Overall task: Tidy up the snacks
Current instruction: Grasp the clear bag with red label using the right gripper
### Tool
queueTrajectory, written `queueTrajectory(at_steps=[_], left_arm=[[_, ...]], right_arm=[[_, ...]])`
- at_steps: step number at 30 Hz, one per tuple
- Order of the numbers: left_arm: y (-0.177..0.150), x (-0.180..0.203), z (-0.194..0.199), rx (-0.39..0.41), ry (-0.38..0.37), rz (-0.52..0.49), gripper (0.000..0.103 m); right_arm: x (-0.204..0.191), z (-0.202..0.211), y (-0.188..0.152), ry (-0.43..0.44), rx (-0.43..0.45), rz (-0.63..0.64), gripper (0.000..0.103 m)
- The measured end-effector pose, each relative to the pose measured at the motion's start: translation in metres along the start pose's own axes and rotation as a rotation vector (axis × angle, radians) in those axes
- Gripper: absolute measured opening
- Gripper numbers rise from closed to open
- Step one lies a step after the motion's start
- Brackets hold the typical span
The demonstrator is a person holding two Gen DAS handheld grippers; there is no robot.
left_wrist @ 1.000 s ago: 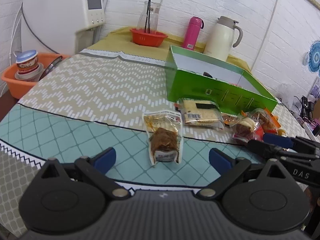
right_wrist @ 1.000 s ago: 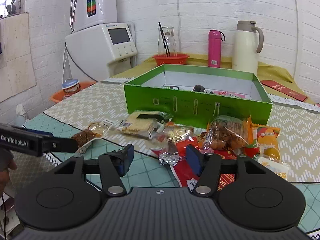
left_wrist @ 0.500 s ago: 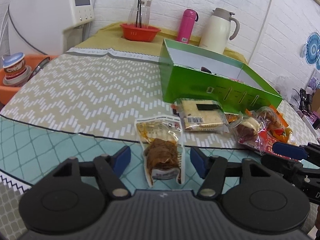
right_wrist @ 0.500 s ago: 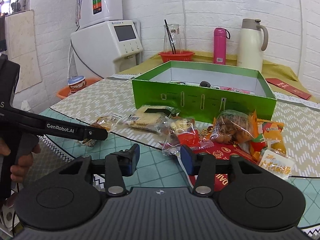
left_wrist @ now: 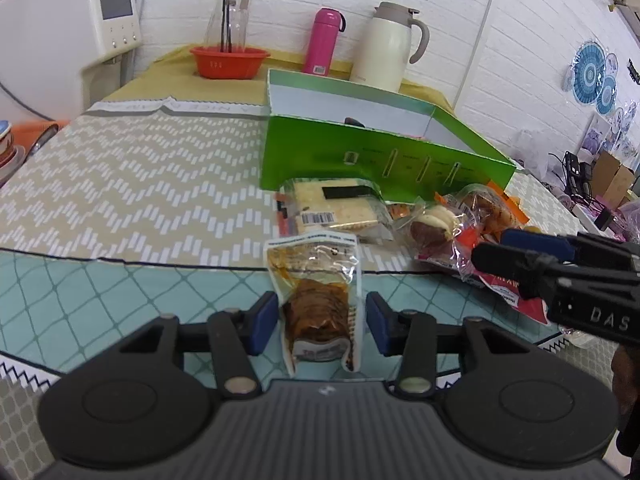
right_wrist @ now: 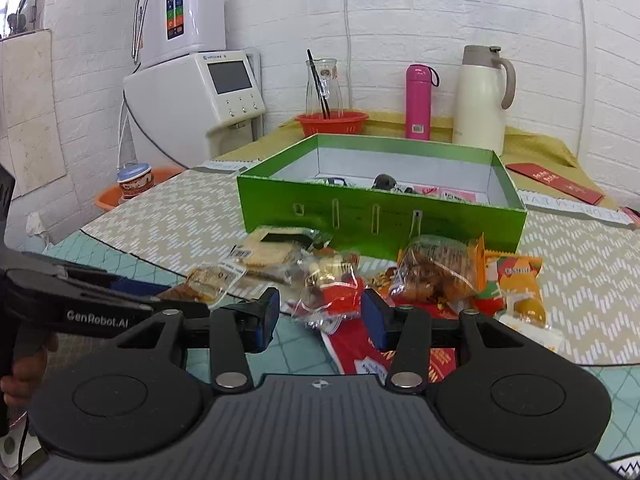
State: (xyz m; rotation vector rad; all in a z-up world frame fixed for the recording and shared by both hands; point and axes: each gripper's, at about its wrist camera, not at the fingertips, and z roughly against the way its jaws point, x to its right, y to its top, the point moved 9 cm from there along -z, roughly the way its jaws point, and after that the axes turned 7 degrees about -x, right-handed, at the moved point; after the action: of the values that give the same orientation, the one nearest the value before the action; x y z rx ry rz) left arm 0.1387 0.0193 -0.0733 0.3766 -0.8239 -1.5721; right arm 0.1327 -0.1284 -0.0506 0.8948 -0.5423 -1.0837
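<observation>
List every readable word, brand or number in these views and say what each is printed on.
"GenRobot.AI": side of the left gripper.
"DAS": side of the right gripper.
Too small or blurred to read: the snack packets' print and the cracker pack barcode, the red envelope, the dispenser brand, the tablecloth border lettering.

The left gripper [left_wrist: 320,322] is closing around a clear snack packet [left_wrist: 318,300] lying between its jaws, pads not yet touching.
</observation>
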Motion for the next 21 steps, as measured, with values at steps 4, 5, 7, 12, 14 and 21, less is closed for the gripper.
queueTrajectory(at_steps=[4,5,7,12,14,21], left_arm=[[-0.002,-0.002,0.003,0.000,0.009,0.017,0.050],[-0.003,-0.002,0.004,0.000,0.013,0.014,0.051],[-0.004,-0.002,0.006,0.000,0.022,0.013,0.052],[-0.005,-0.003,0.006,-0.003,0.021,0.007,0.052],[-0.005,-0.003,0.006,-0.001,0.026,0.000,0.052],[-0.001,-0.002,-0.001,0.022,0.050,-0.026,0.052]], right_arm=[[0.003,-0.013,0.013,-0.020,0.009,0.002,0.080],[0.003,-0.018,0.015,-0.027,0.003,0.006,0.082],[0.003,-0.028,0.016,-0.036,-0.009,0.011,0.088],[0.002,-0.047,0.009,-0.028,-0.055,0.012,0.091],[0.001,-0.046,0.006,-0.021,-0.053,0.018,0.080],[-0.002,-0.048,0.006,-0.026,-0.065,0.057,0.084]])
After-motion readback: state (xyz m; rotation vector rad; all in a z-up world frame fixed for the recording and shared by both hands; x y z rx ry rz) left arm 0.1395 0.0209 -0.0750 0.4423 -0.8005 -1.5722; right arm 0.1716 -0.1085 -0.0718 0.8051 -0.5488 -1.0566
